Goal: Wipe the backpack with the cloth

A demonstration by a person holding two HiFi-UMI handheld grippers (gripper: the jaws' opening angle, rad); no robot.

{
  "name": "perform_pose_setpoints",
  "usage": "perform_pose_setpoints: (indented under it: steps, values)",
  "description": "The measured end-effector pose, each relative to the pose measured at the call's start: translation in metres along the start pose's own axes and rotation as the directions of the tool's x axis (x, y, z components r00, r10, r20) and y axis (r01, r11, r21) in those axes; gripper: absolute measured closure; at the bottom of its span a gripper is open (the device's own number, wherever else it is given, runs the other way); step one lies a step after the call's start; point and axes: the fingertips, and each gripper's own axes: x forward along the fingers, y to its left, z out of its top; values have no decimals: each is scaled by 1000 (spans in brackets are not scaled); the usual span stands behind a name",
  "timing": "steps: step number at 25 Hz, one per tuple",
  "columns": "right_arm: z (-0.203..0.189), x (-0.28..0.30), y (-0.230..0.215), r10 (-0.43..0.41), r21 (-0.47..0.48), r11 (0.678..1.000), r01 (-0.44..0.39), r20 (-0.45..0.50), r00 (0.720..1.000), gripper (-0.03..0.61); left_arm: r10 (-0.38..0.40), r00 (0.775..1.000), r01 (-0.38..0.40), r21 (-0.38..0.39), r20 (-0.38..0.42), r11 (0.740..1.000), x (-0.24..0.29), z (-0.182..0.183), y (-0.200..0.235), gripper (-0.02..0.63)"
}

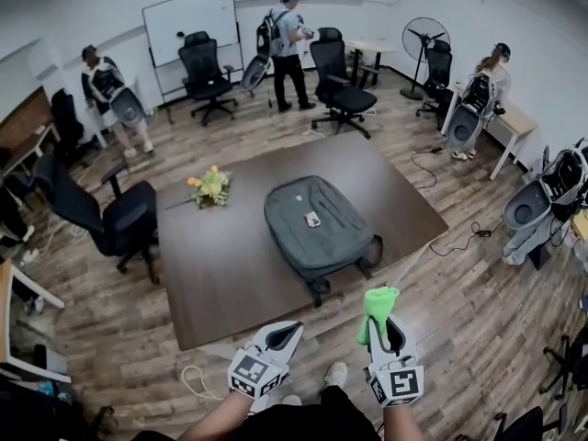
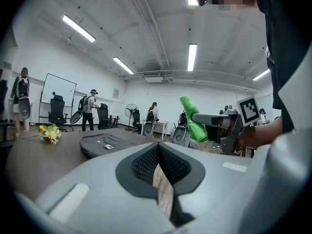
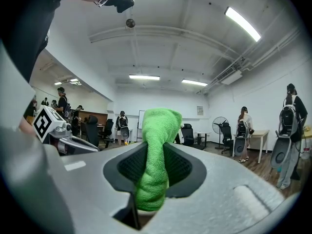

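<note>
well, my right gripper (image 3: pixel 153 172) is pinching the cloth (image 3: pixel 156 145): the green cloth is bunched between the jaws, and its folded end sticks up past the tips. my left gripper (image 2: pixel 158 165) is pressed together with nothing in it; only a thin slit shows low between the pads.

from the head view, i hold both grippers low in front of me, side by side and apart, off the near edge of the counter (image 1: pixel 225 274) and over the wood floor (image 1: pixel 459 320). the cloth points toward the counter but touches nothing on it.

the backpack (image 1: pixel 310 226) lies flat on the dark counter, right of its middle, well apart from both grippers. it is dark grey, with a small tag (image 1: pixel 312 219) on its top face, and its straps reach to the counter's near edge. a bunch of flowers (image 1: pixel 210 186) sits on the counter to the left of the backpack, apart from it.

around the counter stand black office chairs (image 1: pixel 124 219). a whiteboard (image 1: pixel 191 24) leans at the far wall and a fan (image 1: pixel 421 39) stands in the far right corner. several people stand about the room, away from the counter.
</note>
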Motion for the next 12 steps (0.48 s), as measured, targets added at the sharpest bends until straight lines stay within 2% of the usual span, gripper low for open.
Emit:
perform_pose_setpoints:
  steps: [12]
  values:
    - [-6, 62, -83, 65, 8, 998, -65, -5, 998, 480, 40, 999, -39, 34, -26, 999, 99, 21, 21, 594]
